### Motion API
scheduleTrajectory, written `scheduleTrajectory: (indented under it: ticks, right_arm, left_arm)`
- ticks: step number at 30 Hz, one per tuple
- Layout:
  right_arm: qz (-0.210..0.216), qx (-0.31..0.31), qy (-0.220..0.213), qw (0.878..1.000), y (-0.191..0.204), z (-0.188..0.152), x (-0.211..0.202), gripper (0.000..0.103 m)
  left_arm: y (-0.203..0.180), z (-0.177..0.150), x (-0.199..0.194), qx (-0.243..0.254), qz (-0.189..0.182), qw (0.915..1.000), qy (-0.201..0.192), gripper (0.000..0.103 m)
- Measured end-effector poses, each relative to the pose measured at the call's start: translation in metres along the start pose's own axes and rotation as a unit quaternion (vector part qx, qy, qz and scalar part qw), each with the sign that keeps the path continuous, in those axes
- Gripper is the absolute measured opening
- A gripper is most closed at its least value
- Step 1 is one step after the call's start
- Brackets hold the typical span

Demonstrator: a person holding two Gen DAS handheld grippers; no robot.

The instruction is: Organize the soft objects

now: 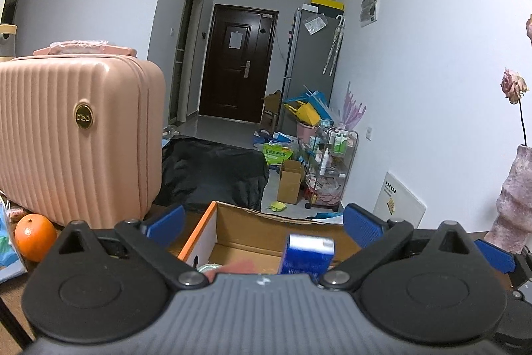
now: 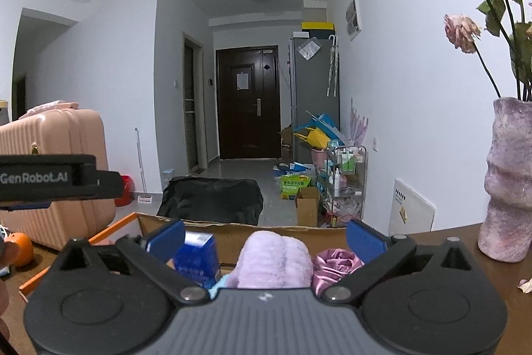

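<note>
both grippers hover with jaws spread wide and empty over a cardboard box point(image 2: 229, 230) on the bench point(image 2: 465, 258): left gripper point(image 1: 262, 223), right gripper point(image 2: 264, 237). inside the box, a lilac plush point(image 2: 276, 262) lies between a blue carton point(image 2: 196, 258) and a pink satin bundle point(image 2: 335, 260). a pink suitcase point(image 1: 73, 135) and an orange point(image 1: 35, 237) stand left of the box, a vase point(image 2: 508, 178) to its right.
</note>
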State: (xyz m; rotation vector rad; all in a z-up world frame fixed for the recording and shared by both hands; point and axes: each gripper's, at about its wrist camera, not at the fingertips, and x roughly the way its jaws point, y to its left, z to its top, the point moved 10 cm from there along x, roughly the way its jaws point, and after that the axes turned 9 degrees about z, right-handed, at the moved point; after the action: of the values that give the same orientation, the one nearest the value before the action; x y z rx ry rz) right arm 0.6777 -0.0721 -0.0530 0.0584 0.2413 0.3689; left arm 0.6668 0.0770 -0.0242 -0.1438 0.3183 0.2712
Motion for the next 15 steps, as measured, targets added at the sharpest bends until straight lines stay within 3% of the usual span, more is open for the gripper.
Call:
scheduleTrajectory:
  ticks: [8, 15]
  right_arm:
    - [-0.001, 0.001, -0.007, 1.0, -0.001, -0.002, -0.015, 0.103]
    - [-0.01, 0.004, -0.022, 1.0, -0.007, -0.005, -0.053, 0.103]
  left_arm:
    - [0.004, -0.002, -0.019, 0.007, 0.003, 0.9998, -0.02, 0.103]
    - [0.019, -0.005, -0.051, 0.001, 0.004, 0.9996, -0.029, 0.103]
